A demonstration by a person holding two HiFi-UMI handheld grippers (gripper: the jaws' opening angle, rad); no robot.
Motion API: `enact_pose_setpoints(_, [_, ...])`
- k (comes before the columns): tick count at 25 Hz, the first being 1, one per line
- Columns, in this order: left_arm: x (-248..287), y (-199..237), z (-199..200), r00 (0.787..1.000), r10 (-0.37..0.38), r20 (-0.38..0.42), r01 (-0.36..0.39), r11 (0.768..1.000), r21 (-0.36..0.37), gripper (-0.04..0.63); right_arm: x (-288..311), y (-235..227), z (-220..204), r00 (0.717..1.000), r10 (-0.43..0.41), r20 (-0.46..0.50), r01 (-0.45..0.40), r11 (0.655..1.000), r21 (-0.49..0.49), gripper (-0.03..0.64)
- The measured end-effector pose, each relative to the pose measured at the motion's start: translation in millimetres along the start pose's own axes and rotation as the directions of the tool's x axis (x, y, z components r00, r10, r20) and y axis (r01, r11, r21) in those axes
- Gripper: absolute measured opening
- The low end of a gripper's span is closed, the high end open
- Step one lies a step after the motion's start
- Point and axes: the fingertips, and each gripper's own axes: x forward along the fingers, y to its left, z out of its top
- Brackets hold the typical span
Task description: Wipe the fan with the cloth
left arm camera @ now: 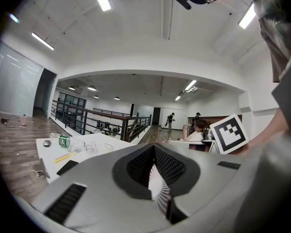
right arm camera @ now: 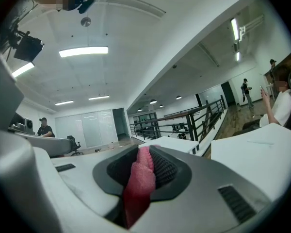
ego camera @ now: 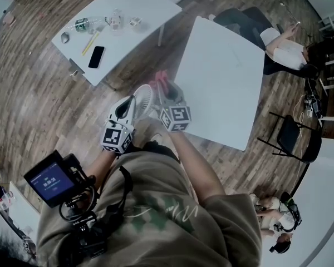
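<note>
In the head view both grippers are held in the air in front of the person, above the wooden floor. My left gripper (ego camera: 132, 101) is shut on a small white fan (ego camera: 145, 97). In the left gripper view the fan's ribbed white grille (left arm camera: 159, 191) shows edge-on between the black pads. My right gripper (ego camera: 163, 87) is just to the right of the fan. It is shut on a pink cloth (ego camera: 160, 77), which hangs as a folded strip (right arm camera: 139, 181) between its pads. Cloth and fan lie close together; whether they touch I cannot tell.
A large white table (ego camera: 222, 82) stands just beyond the right gripper. A second white table (ego camera: 128, 15) at the upper left carries a phone (ego camera: 96, 56), a bottle (ego camera: 84, 24) and a pencil. A seated person (ego camera: 286, 49) and black chairs are on the right. A camera rig (ego camera: 58, 179) hangs at the lower left.
</note>
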Motion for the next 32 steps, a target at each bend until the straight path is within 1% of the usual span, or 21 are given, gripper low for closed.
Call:
enact_pose_setpoints(5, [0.4, -2.6, -2.1, 1.0, -0.015, -0.007, 0.015, 1.0, -0.002, 0.02, -26.3, 8.6, 32.1, 0.997, 0.031, 0.074, -0.025, 0.996, -0.085, 0.097])
enact_pose_setpoints(9, [2.5, -12.6, -3.7, 0.999, -0.044, -0.01, 0.044, 0.999, 0.001, 0.02, -52.3, 22.2, 41.6, 0.993, 0.072, 0.09, -0.057, 0.986, -0.158, 0.097])
enact_pose_setpoints(12, [3.2, -18.4, -2.3, 0.998, -0.057, -0.002, 0.057, 0.998, -0.008, 0.02, -70.2, 30.3, 39.4, 0.993, 0.076, 0.091, -0.061, 0.985, -0.162, 0.097])
enact_pose_setpoints(16, [5.0, -24.3, -5.9, 0.998, -0.063, -0.007, 0.063, 0.998, -0.004, 0.02, -85.4, 37.0, 23.9, 0.992, 0.085, 0.098, -0.069, 0.986, -0.152, 0.097])
enact_pose_setpoints(18, [5.6, -24.2, -5.4, 0.998, -0.066, -0.003, 0.066, 0.998, 0.001, 0.02, -88.2, 46.5, 16.5, 0.991, 0.106, 0.084, -0.094, 0.986, -0.138, 0.097])
enact_pose_setpoints(22, [4.5, -17.7, -0.1, 0.998, -0.063, -0.001, 0.063, 0.998, 0.004, 0.02, -86.8, 75.1, 5.5, 0.986, 0.165, 0.019, -0.163, 0.982, -0.097, 0.097])
enact_pose_setpoints(24, [4.5, -15.8, 0.3, 0.998, -0.059, -0.004, 0.059, 0.998, 0.003, 0.02, -82.8, 81.4, -0.6, 0.983, 0.182, 0.02, -0.179, 0.979, -0.097, 0.097])
enact_pose_setpoints(26, [4.6, -14.6, -1.4, 0.998, -0.057, -0.007, 0.057, 0.998, 0.003, 0.02, -76.9, 85.1, -5.8, 0.981, 0.191, 0.026, -0.188, 0.977, -0.097, 0.097])
enact_pose_setpoints(29, [3.6, -14.2, -3.9, 0.998, -0.057, -0.009, 0.057, 0.998, 0.003, 0.02, -70.3, 89.8, -9.3, 0.981, 0.195, 0.011, -0.194, 0.978, -0.081, 0.097])
enact_pose_setpoints(32, [2.8, -16.1, -5.1, 0.998, -0.061, -0.01, 0.061, 0.998, 0.01, 0.02, -66.9, 85.2, -10.0, 0.983, 0.182, 0.026, -0.179, 0.98, -0.085, 0.095])
